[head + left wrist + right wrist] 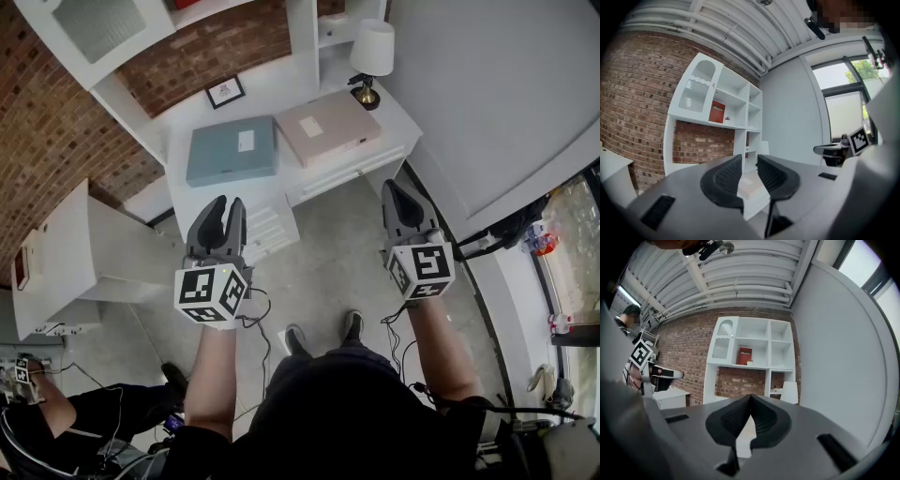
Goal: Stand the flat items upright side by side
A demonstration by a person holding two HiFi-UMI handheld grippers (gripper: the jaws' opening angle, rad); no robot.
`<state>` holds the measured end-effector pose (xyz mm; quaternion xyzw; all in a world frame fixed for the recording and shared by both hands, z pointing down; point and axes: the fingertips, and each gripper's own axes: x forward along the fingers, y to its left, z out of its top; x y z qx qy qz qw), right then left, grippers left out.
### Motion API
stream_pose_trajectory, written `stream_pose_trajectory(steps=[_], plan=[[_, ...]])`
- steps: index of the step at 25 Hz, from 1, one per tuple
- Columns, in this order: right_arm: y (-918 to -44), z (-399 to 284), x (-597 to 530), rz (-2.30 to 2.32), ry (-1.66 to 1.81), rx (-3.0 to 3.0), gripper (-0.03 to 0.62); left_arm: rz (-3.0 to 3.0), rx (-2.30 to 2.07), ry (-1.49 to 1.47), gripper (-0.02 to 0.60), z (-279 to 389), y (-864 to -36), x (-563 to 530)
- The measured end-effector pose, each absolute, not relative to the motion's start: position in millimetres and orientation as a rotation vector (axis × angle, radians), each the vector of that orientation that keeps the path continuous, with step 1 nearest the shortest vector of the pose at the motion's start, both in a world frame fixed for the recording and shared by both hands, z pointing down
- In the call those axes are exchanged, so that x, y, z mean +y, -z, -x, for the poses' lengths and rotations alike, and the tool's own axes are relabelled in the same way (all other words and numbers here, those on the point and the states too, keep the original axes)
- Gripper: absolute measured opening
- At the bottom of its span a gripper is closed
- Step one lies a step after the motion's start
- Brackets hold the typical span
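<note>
2 flat items lie flat on the white desk (272,98), neither one upright: blue-grey flat box (232,150) on the left, pink flat box (328,127) on the right. They sit side by side with a narrow gap, and each has a pale label on top.

Around them:
- The small framed picture (225,91) is on the desk behind the blue-grey flat box and clear of it.
- The table lamp (370,56), white shade on a brass base, is just beside the far right corner of the pink flat box.
- The brick wall (56,141) and the white shelf unit (750,348) rise behind the desk, with 1 red book (745,356) on a shelf.
- The desk drawers (342,173) face the person below the boxes.
- The white side cabinet (84,253) stands left of the desk.

Both grippers are held level over the grey floor (328,253) in front of the desk, short of the boxes and touching nothing.
- The left gripper (228,204) has its jaws slightly apart and holds nothing. In the left gripper view the desk edge and the pink flat box show through the gap.
- The right gripper (394,186) has its jaws closed together with nothing in them.
- A cable (258,319) hangs from the left gripper.

The person's 2 shoes (323,333) are on the floor between the arms. A 2nd person's arm (56,403) is at bottom left, well apart from the desk.
</note>
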<state>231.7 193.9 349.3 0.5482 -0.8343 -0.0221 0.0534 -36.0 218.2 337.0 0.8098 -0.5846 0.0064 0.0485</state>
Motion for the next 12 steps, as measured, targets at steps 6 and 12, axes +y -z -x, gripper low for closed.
stream_pose_trajectory(steps=[6,12], plan=[[-357,-219,191,-1.668,0.048,-2.514,-0.002,-2.474,-1.768,-0.017,0.1,49,-338,210],[-358,-239,180,-1.671,-0.008,-2.587,-0.002,-2.478,-1.784,-0.011,0.1,24,-333,198]])
